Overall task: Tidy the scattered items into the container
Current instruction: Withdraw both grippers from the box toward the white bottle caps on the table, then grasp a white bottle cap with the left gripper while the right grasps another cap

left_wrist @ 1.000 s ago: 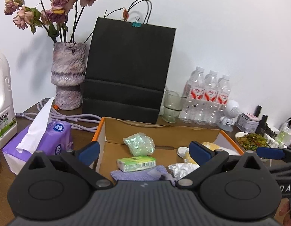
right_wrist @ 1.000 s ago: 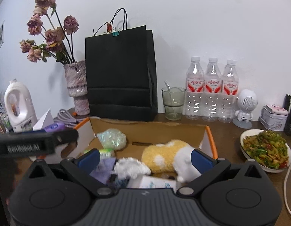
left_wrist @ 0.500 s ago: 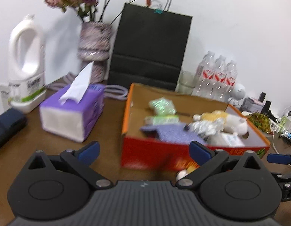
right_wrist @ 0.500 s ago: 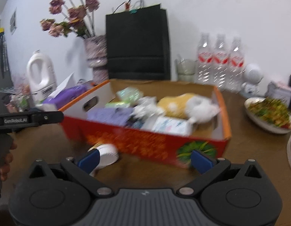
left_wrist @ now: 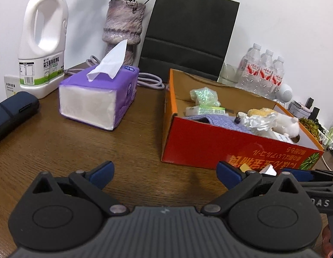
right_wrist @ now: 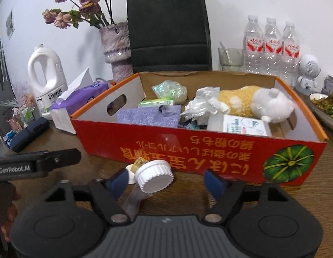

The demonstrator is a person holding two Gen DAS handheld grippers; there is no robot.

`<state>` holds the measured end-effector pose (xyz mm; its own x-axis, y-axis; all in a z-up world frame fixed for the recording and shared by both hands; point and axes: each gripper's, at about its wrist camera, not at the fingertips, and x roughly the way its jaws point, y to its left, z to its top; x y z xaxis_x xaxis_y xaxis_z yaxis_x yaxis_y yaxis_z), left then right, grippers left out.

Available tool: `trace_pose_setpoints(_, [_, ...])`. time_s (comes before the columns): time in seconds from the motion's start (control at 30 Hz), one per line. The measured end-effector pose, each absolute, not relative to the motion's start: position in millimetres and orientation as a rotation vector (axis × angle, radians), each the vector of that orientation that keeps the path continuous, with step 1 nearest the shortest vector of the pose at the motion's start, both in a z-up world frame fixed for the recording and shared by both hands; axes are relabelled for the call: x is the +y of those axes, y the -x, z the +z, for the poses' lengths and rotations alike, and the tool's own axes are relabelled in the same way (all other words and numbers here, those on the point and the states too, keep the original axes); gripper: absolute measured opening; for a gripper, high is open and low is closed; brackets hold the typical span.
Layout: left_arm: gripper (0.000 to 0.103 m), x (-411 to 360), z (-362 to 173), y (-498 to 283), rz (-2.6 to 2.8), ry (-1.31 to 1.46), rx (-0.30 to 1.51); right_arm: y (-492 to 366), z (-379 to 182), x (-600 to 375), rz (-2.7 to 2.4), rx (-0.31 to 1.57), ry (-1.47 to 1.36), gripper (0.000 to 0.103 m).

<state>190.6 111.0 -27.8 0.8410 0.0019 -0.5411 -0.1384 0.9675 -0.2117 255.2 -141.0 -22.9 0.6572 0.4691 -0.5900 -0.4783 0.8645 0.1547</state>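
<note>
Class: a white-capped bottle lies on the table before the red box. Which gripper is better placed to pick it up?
Right. The right gripper already straddles the white-capped bottle, jaws closing; the left gripper faces bare table.

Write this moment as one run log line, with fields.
phase: pick | right claw: closing around white-capped bottle on table, not yet gripped | left claw: open, empty | red box: partly filled

A dark brown wood-grain tabletop (left_wrist: 144, 150) meets a plain white wall (left_wrist: 284, 10), evenly lit; a white wall socket (left_wrist: 10, 85) sits low beside the tabletop's edge.
</note>
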Motion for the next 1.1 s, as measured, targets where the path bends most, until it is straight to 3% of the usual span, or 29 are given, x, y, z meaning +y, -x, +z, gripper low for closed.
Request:
trace_pose_setpoints(0.1, [0.103,109,-28,-192,0.058,0.239,0.570,-259,-26,-137,0.555,0.683,-0.002,0.058])
trace_pose_setpoints(0.13, [0.103,107,-28,-192,0.053,0.232,0.572,-259,-27,-136,0.563,0.685,-0.007,0.045])
trace_pose_setpoints(0.17, [0.103,105,-28,-192,0.047,0.223,0.574,-259,-27,-137,0.572,0.684,-0.013,0.040])
trace_pose_setpoints(0.57, [0.102,37,-36,-217,-0.067,-0.004,0.624,-256,-22,-193,0.541,0.648,-0.081,0.040])
trace_pose_setpoints(0.77, [0.083,26,-39,-230,-0.045,-0.033,0.640,-258,-20,-214,0.531,0.637,-0.121,0.040])
trace_pose_setpoints(0.93, [0.062,17,-41,-230,-0.086,-0.053,0.652,-256,-20,-220,0.525,0.637,-0.140,0.040])
trace_pose_setpoints(1.1, [0.055,13,-41,-232,-0.126,-0.048,0.655,-253,-19,-220,0.525,0.631,-0.144,0.041])
